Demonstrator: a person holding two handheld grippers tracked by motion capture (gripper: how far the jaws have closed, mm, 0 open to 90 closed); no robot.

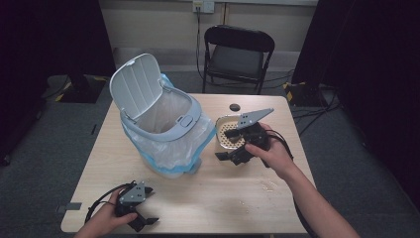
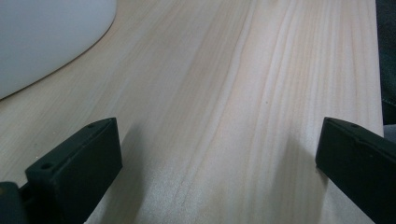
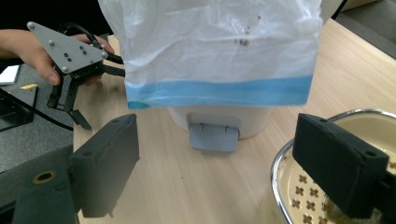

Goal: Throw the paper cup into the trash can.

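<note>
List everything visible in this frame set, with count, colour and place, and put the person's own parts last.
Pale wooden table: one, centre of the high view.
White pedal bin with grey flip lid: one, lid raised, on the table's left half.
Clear plastic liner with blue band: one, draped over the bin.
Grey foot pedal: one, at the bin's base.
Cream perforated metal strainer bowl: one, right of the bin.
Small dark round disc: one, far table edge.
Black folding chair: one, behind the table.
Left tool: black, open, near the table's near-left edge.
Right tool: black, open, at the bowl.
</note>
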